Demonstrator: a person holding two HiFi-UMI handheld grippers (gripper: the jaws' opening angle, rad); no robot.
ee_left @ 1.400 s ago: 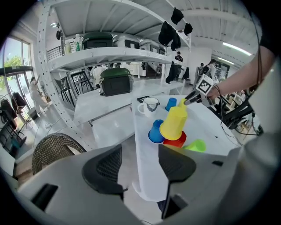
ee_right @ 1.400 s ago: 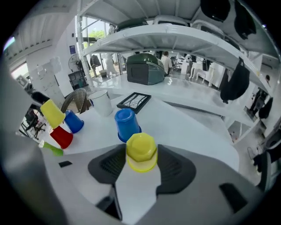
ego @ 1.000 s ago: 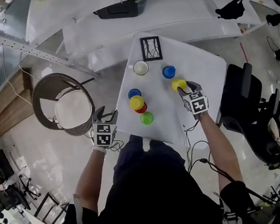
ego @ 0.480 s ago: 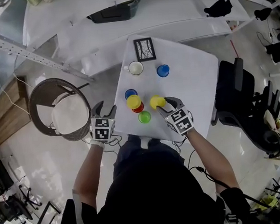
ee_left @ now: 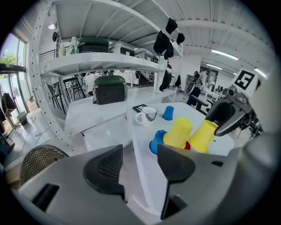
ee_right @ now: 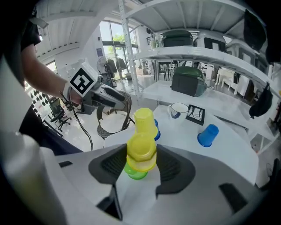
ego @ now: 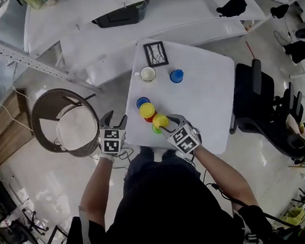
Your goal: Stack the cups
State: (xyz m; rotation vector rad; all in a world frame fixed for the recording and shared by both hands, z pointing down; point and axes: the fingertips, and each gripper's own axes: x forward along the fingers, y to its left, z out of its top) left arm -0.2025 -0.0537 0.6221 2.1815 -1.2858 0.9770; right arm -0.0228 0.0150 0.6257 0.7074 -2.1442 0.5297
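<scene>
My right gripper (ego: pixel 165 125) is shut on an upside-down yellow cup (ego: pixel 160 121) (ee_right: pixel 141 150) and holds it just over the green cup (ego: pixel 155 129) (ee_right: pixel 135 172) near the table's front edge. A second yellow cup (ego: pixel 147 110) (ee_right: pixel 144 121) sits upside down on a red cup (ego: pixel 150 117), with a blue cup (ego: pixel 142 102) behind it. Another blue cup (ego: pixel 176 76) (ee_right: pixel 208 135) stands farther back. My left gripper (ego: pixel 113 120) (ee_left: pixel 138 169) hangs open and empty off the table's left edge.
A white mug (ego: pixel 147 74) and a framed black-and-white card (ego: pixel 155 53) stand at the back of the white table (ego: pixel 209 104). A wicker basket (ego: pixel 63 120) sits on the floor at left, a black chair (ego: pixel 253 100) at right, white shelving behind.
My right gripper has carried the yellow cup from the table's right side leftward and toward me, to above the green cup. The left gripper has stayed put.
</scene>
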